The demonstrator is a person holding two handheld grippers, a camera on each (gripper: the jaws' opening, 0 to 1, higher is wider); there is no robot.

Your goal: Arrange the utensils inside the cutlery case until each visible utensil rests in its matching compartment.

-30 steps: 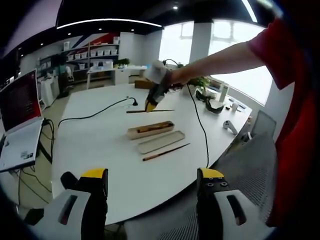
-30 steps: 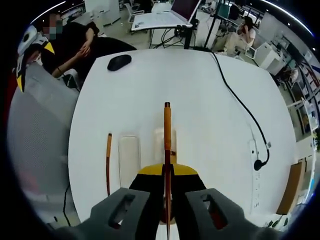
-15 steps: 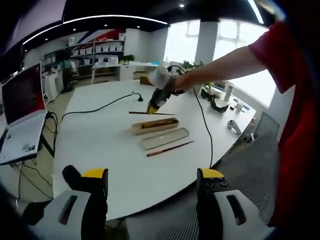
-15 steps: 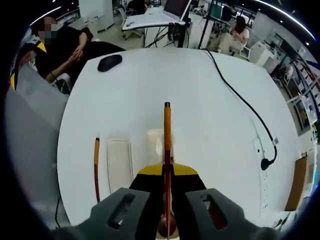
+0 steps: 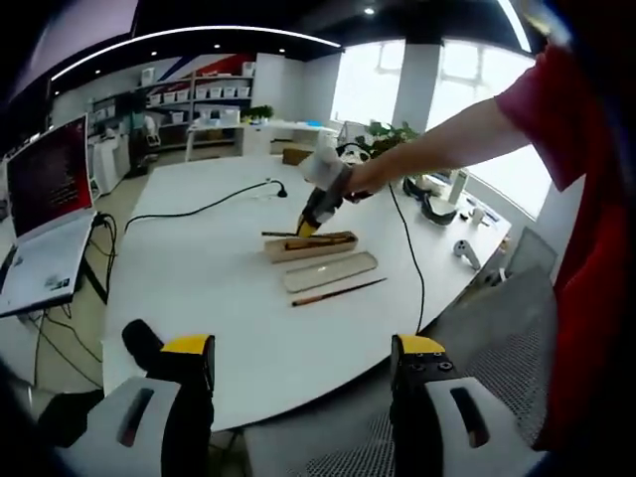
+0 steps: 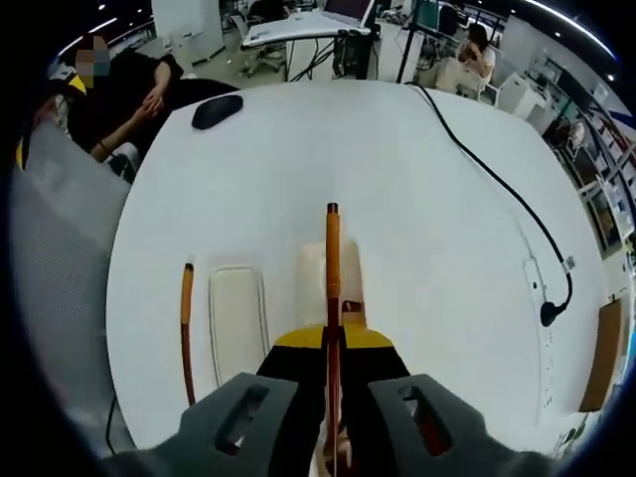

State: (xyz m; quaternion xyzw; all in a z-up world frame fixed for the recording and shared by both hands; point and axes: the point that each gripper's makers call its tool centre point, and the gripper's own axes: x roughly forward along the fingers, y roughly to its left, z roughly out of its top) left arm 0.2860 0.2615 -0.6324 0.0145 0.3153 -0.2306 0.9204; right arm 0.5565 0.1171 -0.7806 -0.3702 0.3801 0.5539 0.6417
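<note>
In the left gripper view, the beige cutlery case (image 5: 310, 245) lies mid-table with its flat lid (image 5: 331, 271) beside it and a loose brown utensil (image 5: 338, 291) in front of the lid. My right gripper (image 5: 314, 207), held by a person's hand, hangs just over the case and is shut on a thin brown utensil (image 5: 282, 235). In the right gripper view, the right gripper (image 6: 332, 343) holds that utensil (image 6: 332, 258) pointing forward over the case (image 6: 346, 278); the lid (image 6: 237, 318) and the loose utensil (image 6: 186, 328) lie to the left. My left gripper (image 5: 303, 373) is open, back from the table edge.
A black cable (image 5: 199, 211) crosses the table, and a laptop (image 5: 40, 229) stands at the left. A black mouse (image 6: 216, 111) lies at the table's far end. A grey mesh chair (image 5: 477, 328) is near the edge. People sit beyond the table (image 6: 129, 84).
The right gripper has come down and nearer with the utensil, from behind the case to just over it. The left gripper stays open.
</note>
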